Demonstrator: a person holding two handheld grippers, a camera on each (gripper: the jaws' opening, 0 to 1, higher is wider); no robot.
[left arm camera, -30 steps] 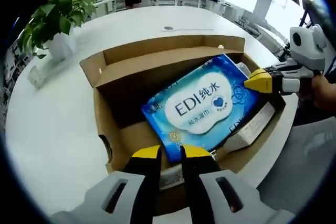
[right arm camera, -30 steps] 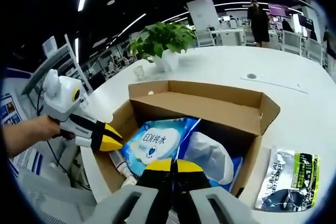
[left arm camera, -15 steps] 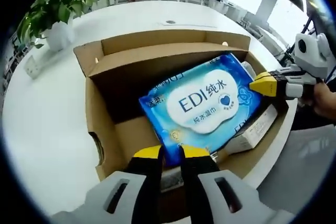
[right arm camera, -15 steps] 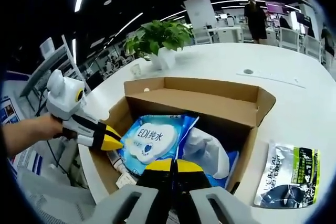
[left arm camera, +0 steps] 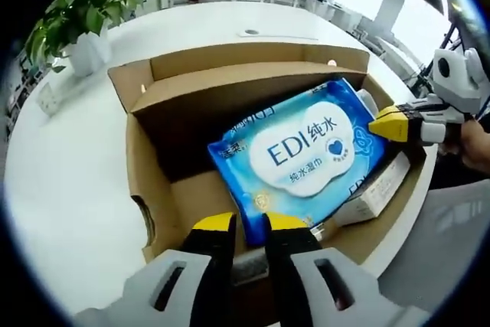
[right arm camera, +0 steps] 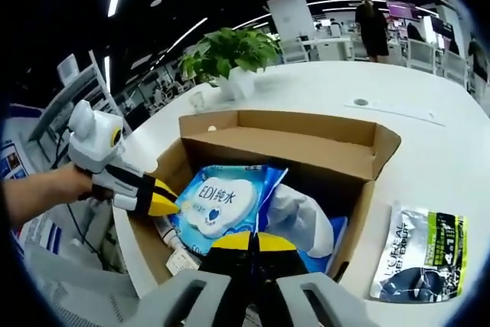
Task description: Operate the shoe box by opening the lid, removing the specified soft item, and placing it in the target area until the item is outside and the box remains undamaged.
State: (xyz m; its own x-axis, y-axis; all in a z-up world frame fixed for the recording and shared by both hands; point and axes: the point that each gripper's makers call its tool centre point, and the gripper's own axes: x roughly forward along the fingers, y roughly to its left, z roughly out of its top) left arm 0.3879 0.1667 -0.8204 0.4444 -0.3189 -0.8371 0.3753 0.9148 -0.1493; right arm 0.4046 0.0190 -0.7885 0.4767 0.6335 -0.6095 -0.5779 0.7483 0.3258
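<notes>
White table [left arm camera: 69, 166]; open shoe box [left arm camera: 142, 158]; wipes pack [left arm camera: 302, 155], soft, light, slippery, take by edge; left gripper [left arm camera: 249, 223] jaws nearly closed on its corner; right gripper [right arm camera: 253, 240] jaws closed, grasp unclear.

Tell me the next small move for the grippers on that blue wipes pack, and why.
Probably lift it clear. The blue EDI wet-wipes pack is tilted up inside the open brown cardboard box, with the left gripper at one end and the right gripper at the other corner. Both look closed on it, though the contact is hard to confirm.
</notes>
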